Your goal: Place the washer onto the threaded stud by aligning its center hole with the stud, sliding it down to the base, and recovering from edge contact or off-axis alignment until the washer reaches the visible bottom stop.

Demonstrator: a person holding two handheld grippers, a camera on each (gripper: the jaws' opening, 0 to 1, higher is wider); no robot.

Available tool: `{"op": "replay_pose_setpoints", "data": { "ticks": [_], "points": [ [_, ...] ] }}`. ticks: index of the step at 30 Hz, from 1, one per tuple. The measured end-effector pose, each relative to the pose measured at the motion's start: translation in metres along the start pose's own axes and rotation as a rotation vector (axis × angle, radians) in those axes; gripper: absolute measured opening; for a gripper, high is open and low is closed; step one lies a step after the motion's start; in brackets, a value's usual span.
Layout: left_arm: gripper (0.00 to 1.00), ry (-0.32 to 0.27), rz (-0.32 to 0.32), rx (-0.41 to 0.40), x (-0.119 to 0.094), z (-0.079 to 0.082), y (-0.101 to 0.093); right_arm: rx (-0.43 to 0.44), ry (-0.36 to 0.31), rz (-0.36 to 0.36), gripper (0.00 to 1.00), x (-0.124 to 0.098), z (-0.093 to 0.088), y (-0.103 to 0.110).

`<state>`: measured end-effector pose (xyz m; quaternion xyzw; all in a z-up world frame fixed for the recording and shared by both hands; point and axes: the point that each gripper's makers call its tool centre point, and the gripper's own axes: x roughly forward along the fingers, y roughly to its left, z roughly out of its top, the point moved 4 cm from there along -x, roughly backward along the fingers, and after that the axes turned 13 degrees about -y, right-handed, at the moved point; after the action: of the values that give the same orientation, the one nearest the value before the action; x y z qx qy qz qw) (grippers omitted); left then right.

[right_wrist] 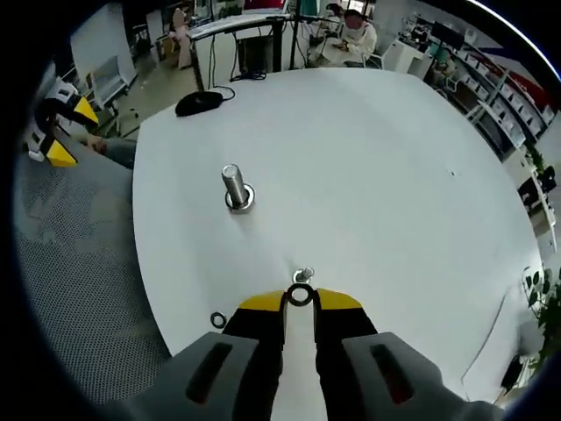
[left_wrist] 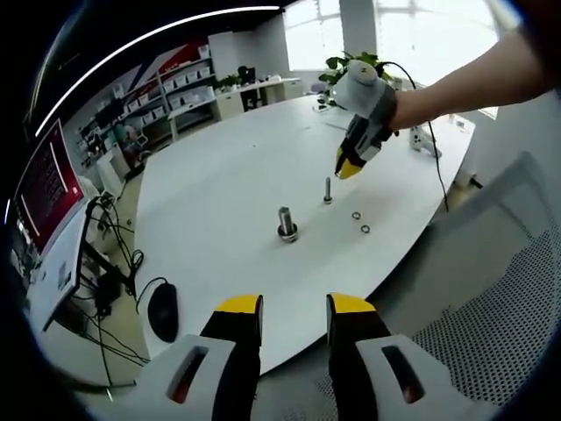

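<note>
Closest to my right lens are my own right gripper jaws, drawn in until only a thin slit separates the yellow tips, and pinched between those tips sits a washer, flat-on to me so its hole shows. Just past it, touching or nearly touching its far edge, the top of the small threaded stud pokes up; I cannot tell whether the hole is over the stud yet. A second washer lies flat on the white table just left of my jaws. Farther out stands a thicker bolt, upright on its own nut or washer base. A black mouse rests near the table's far edge.

In the left gripper view, my left gripper hangs off the near table edge with its jaws parted and nothing between them, well apart from the work. From there I see the right gripper coming down from above in a gloved hand, its tip just above the thin stud. The thick bolt stands nearer me, and two loose washers lie on the table to the stud's right.
</note>
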<state>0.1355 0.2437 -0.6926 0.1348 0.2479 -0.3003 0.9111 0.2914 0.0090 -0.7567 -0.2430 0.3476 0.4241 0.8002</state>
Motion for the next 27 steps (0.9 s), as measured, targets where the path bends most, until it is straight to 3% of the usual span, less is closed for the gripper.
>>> {"op": "replay_pose_setpoints", "data": {
  "ticks": [6,27],
  "points": [
    [0.27,0.006,-0.001,0.012,-0.001,-0.001,-0.001,-0.051,-0.004,-0.01,0.14,0.003,0.008,-0.005],
    [0.27,0.017,0.004,0.011,0.001,-0.002,0.001,-0.068,0.031,0.002,0.14,0.02,0.003,-0.005]
  ]
}}
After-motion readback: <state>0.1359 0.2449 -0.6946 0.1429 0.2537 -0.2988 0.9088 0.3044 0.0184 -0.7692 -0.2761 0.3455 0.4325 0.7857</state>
